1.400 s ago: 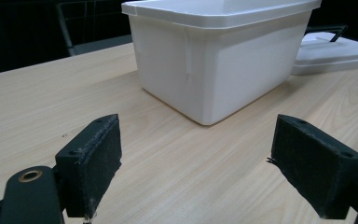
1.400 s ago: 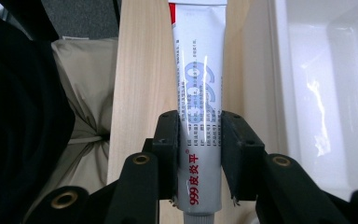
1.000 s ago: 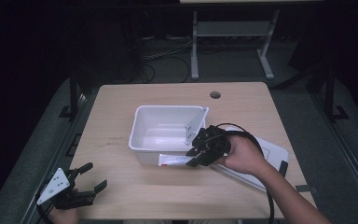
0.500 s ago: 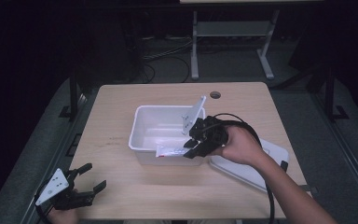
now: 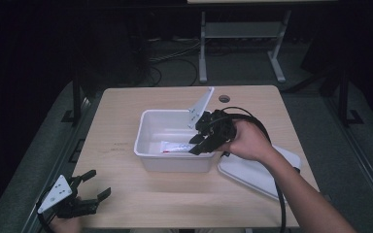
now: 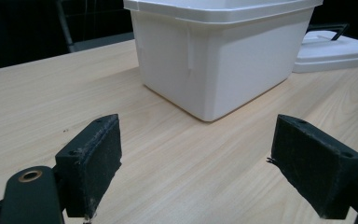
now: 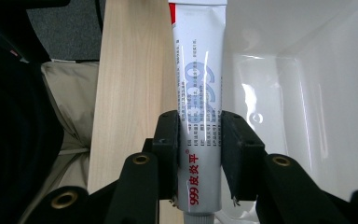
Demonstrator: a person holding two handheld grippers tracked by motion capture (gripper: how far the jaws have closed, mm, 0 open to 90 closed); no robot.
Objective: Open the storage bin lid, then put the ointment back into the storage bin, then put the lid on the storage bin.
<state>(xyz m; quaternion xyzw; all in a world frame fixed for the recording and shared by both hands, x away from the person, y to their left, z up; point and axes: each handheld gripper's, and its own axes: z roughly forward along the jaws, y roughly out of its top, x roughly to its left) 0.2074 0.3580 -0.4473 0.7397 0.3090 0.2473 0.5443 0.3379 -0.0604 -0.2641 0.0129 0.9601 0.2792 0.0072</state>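
Tube [image 7: 199, 84] lifted over bin [image 5: 151, 127]; white, blue print, red lettering.

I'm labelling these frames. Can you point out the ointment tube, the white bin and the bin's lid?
ointment tube [image 7: 199, 93], right gripper view, printed middle.
white bin [image 5: 175, 162], high view, near wall.
lid [image 5: 252, 172], high view, flat top.
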